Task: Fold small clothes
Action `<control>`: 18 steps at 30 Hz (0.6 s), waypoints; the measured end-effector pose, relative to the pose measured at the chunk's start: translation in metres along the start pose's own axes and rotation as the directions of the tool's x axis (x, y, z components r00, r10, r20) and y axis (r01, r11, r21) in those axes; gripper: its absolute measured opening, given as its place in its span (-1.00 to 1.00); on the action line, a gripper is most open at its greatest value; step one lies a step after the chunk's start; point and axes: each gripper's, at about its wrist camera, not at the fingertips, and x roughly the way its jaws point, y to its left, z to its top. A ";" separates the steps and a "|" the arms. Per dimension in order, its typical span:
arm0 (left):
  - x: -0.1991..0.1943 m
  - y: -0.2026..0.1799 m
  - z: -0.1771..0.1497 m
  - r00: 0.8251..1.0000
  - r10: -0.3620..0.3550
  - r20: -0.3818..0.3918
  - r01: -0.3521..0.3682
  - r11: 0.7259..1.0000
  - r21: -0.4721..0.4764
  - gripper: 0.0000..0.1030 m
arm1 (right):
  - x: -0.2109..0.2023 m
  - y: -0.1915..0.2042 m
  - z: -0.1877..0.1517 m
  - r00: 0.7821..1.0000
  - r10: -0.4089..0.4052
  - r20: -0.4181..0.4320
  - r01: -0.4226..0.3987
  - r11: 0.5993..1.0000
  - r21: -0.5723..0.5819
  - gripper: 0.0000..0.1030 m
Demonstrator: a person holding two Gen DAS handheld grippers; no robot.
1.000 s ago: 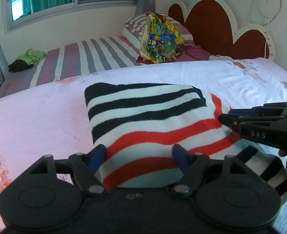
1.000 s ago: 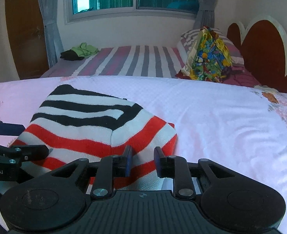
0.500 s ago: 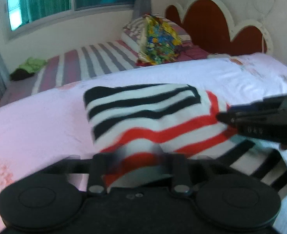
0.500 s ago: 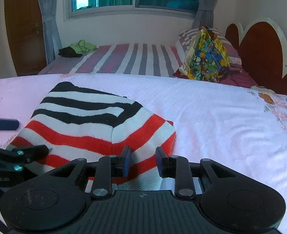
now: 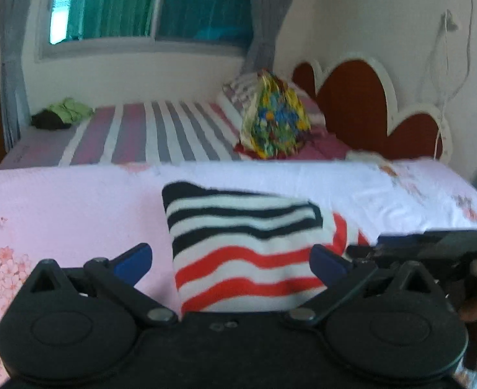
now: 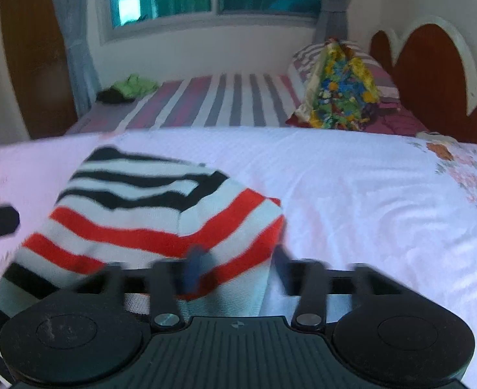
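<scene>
On the pink floral bedsheet (image 5: 60, 201), before a striped mattress (image 5: 147, 136) and scalloped red headboard (image 5: 368, 103), lay a folded knit sweater (image 5: 244, 246), banded black, white and red. The left gripper (image 5: 230, 259) stood spread wide around its near edge; the right gripper (image 6: 235, 269), blurred, was parted over the red-striped corner.
</scene>
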 end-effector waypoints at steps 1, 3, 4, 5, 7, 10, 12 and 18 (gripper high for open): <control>0.005 0.003 -0.001 0.999 -0.001 -0.033 0.001 1.000 -0.006 0.98 | -0.004 -0.001 0.000 1.000 0.010 0.001 -0.010 1.000 0.008 0.12; 0.009 0.015 -0.005 0.998 -0.026 -0.059 0.022 0.998 -0.062 0.98 | -0.012 -0.005 -0.001 1.000 0.023 0.005 -0.023 0.999 0.025 0.12; 0.011 0.021 -0.007 0.996 -0.049 -0.074 0.041 0.994 -0.100 0.98 | -0.016 -0.009 -0.001 0.999 0.034 0.007 -0.034 0.998 0.043 0.12; 0.012 0.027 -0.011 0.993 -0.076 -0.094 0.063 0.989 -0.130 0.98 | -0.020 -0.012 -0.001 0.999 0.050 0.005 -0.050 0.997 0.060 0.12; 0.017 0.035 -0.016 0.983 -0.123 -0.135 0.098 0.980 -0.173 0.98 | -0.027 -0.020 -0.003 0.994 0.110 -0.005 -0.109 0.989 0.101 0.12; 0.029 0.042 -0.025 0.959 -0.192 -0.210 0.142 0.962 -0.233 0.98 | -0.030 -0.034 -0.009 0.978 0.206 -0.027 -0.198 0.964 0.179 0.12; 0.034 0.046 -0.031 0.946 -0.232 -0.229 0.166 0.947 -0.273 0.98 | -0.030 -0.046 -0.013 0.961 0.275 -0.037 -0.257 0.932 0.257 0.12; 0.044 0.062 -0.042 0.921 -0.300 -0.249 0.204 0.916 -0.346 0.98 | -0.023 -0.077 -0.029 0.920 0.391 -0.038 -0.341 0.843 0.417 0.12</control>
